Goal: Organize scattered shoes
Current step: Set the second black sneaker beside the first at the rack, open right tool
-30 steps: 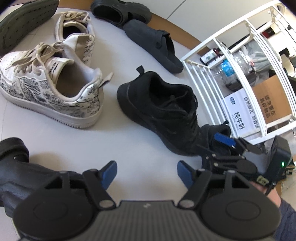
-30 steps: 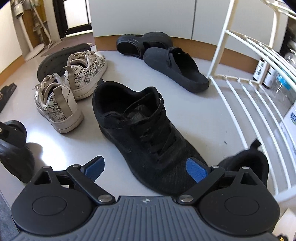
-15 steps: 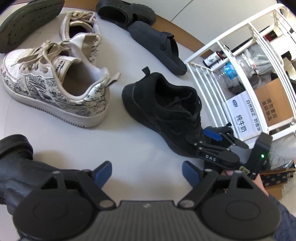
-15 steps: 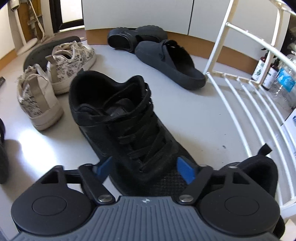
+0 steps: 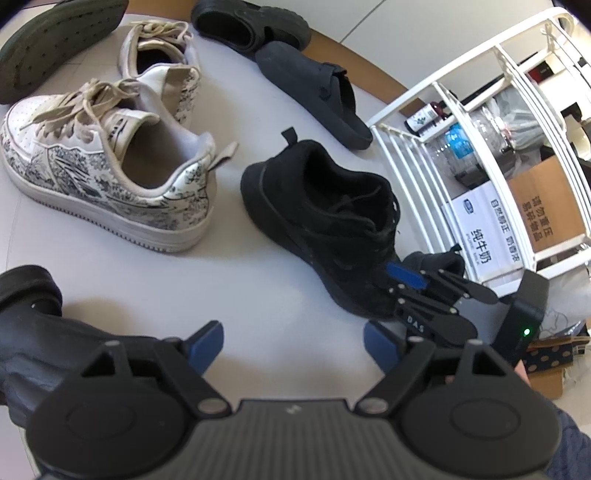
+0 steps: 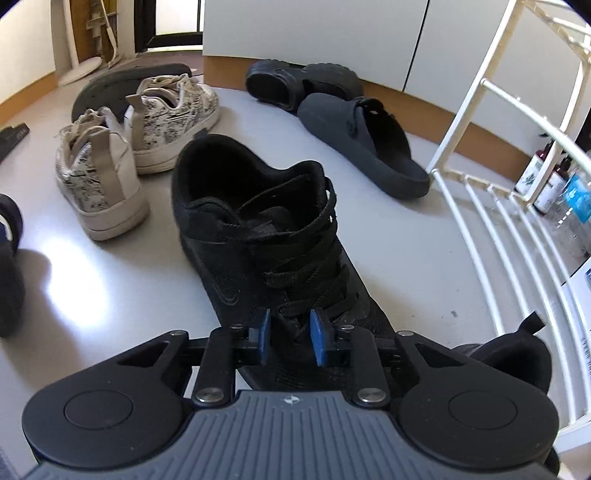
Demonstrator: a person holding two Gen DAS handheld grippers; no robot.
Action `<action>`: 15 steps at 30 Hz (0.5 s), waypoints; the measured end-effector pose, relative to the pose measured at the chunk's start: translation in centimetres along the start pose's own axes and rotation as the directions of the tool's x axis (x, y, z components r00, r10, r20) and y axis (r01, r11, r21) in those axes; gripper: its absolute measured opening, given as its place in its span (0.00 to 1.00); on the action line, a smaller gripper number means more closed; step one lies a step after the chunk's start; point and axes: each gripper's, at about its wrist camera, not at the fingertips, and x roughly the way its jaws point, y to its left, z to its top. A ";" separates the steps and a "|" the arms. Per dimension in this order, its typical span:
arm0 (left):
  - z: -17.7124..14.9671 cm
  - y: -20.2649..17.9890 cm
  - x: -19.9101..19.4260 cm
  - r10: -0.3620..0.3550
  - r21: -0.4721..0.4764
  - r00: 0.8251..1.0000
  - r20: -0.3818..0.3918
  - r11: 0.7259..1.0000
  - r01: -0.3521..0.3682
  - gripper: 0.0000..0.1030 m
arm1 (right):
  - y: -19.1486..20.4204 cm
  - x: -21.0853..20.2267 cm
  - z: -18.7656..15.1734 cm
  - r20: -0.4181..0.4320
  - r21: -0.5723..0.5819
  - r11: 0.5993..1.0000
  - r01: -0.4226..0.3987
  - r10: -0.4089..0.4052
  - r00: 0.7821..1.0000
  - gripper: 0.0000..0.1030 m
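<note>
A black lace-up sneaker (image 5: 321, 221) (image 6: 266, 240) lies on the pale floor, its toe towards me. My right gripper (image 6: 291, 335) (image 5: 400, 280) is down on its forefoot. The jaws are closing, and the blue pads (image 6: 264, 334) pinch the upper just below the lowest laces. A second black sneaker (image 6: 517, 350) (image 5: 436, 258) sits right beside it, against the white wire rack (image 6: 498, 221) (image 5: 461, 110). My left gripper (image 5: 291, 343) hangs open over bare floor with nothing between its fingers.
Two white patterned sneakers (image 5: 92, 177) (image 5: 162, 74) stand at the left. Two dark clogs (image 5: 314, 88) (image 5: 251, 26) lie at the back, and an upturned dark sole (image 5: 55, 40) at the far left. A black shoe-like shape (image 5: 29, 332) is near my left gripper. Bottles and boxes (image 5: 539, 206) stand behind the rack.
The right gripper has sunk onto the black sneaker's forefoot and its jaws have come from wide apart to a narrow pinch on the upper. The left gripper stays open.
</note>
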 end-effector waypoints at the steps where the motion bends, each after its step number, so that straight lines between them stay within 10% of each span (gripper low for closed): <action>1: 0.0 -0.1 0.1 0.002 0.001 1.000 -0.001 1.000 -0.002 0.82 | 0.1 -0.1 0.1 -0.003 0.006 1.000 -0.015 0.015 1.000 0.21; 6: -0.1 -0.1 0.7 0.014 -0.009 1.000 -0.015 1.000 -0.014 0.82 | 0.2 -1.1 0.0 -0.003 0.061 0.992 -0.111 0.111 0.994 0.22; 10: -0.3 -0.2 1.1 0.014 -0.008 0.999 -0.034 1.000 -0.015 0.82 | 0.3 -2.1 0.0 0.038 0.057 0.995 -0.076 0.074 0.997 0.93; 15: -0.4 -0.4 1.3 0.009 0.003 0.999 -0.048 1.000 -0.009 0.82 | -0.7 -1.3 0.5 0.042 0.087 0.996 -0.023 0.019 0.999 0.95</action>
